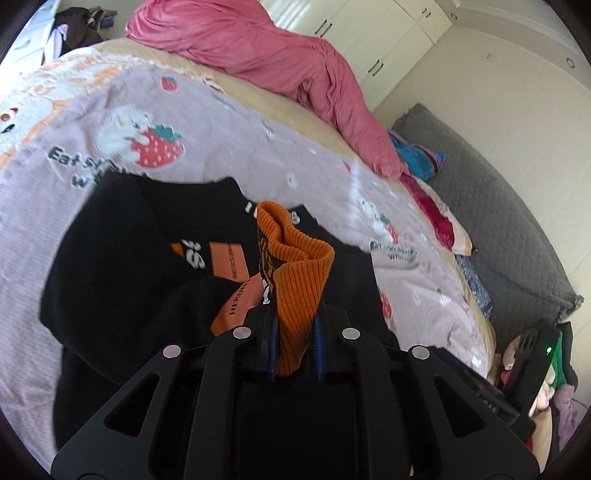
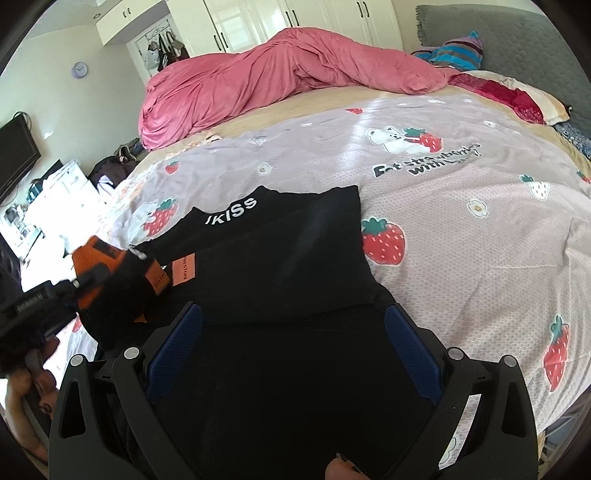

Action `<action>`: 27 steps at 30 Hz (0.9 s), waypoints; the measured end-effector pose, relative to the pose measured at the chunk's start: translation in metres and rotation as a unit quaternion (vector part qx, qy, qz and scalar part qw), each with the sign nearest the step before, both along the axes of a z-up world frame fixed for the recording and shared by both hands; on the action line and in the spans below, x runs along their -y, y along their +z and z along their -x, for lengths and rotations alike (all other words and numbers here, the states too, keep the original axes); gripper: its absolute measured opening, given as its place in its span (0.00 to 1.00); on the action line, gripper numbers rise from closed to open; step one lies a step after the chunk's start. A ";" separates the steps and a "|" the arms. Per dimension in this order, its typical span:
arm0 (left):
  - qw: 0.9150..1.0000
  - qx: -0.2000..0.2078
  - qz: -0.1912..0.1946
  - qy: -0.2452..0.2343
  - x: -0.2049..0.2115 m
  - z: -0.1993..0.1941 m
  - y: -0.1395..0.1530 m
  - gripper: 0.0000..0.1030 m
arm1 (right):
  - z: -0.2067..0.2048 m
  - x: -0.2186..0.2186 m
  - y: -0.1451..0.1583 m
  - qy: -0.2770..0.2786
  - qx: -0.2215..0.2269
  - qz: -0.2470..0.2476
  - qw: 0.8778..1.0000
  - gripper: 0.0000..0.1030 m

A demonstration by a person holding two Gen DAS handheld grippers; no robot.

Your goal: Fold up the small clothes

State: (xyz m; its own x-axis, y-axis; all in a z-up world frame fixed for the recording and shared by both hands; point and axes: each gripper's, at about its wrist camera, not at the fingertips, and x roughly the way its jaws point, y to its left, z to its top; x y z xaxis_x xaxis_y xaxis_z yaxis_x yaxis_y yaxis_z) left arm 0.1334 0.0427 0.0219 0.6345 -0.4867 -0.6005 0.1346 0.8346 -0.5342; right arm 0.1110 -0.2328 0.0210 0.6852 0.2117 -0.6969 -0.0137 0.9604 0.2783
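A small black sweater point(image 2: 280, 258) with orange patches and white lettering lies on the strawberry-print bedspread point(image 2: 461, 221). My left gripper point(image 1: 295, 325) is shut on the sweater's orange ribbed cuff point(image 1: 299, 273) and holds the sleeve lifted over the sweater body point(image 1: 122, 243). In the right wrist view the left gripper point(image 2: 79, 284) shows at the left with the orange cuff point(image 2: 92, 254) and black sleeve in it. My right gripper point(image 2: 293, 328) is open, its blue pads point(image 2: 410, 343) wide apart over the sweater's near part.
A pink duvet point(image 2: 258, 85) is bunched at the far side of the bed. Pillows point(image 2: 509, 96) and a grey headboard point(image 2: 517, 33) lie to the right. White wardrobes point(image 2: 295, 18) stand behind. A TV point(image 2: 14, 155) and cluttered desk are at the left.
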 end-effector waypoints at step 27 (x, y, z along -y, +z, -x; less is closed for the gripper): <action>0.996 -0.034 -0.018 0.080 -0.056 0.014 -0.003 0.86 | -0.023 -0.087 -0.069 0.118 -0.109 -0.052 0.986 0.55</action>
State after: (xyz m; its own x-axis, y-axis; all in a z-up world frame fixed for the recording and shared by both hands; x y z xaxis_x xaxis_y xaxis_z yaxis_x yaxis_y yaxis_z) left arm 0.1191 0.0989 0.0188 0.6598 -0.3592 -0.6601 -0.0378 0.8614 -0.5066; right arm 0.1343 -0.1454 -0.0476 0.4442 0.4257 -0.7883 -0.1618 0.9035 0.3968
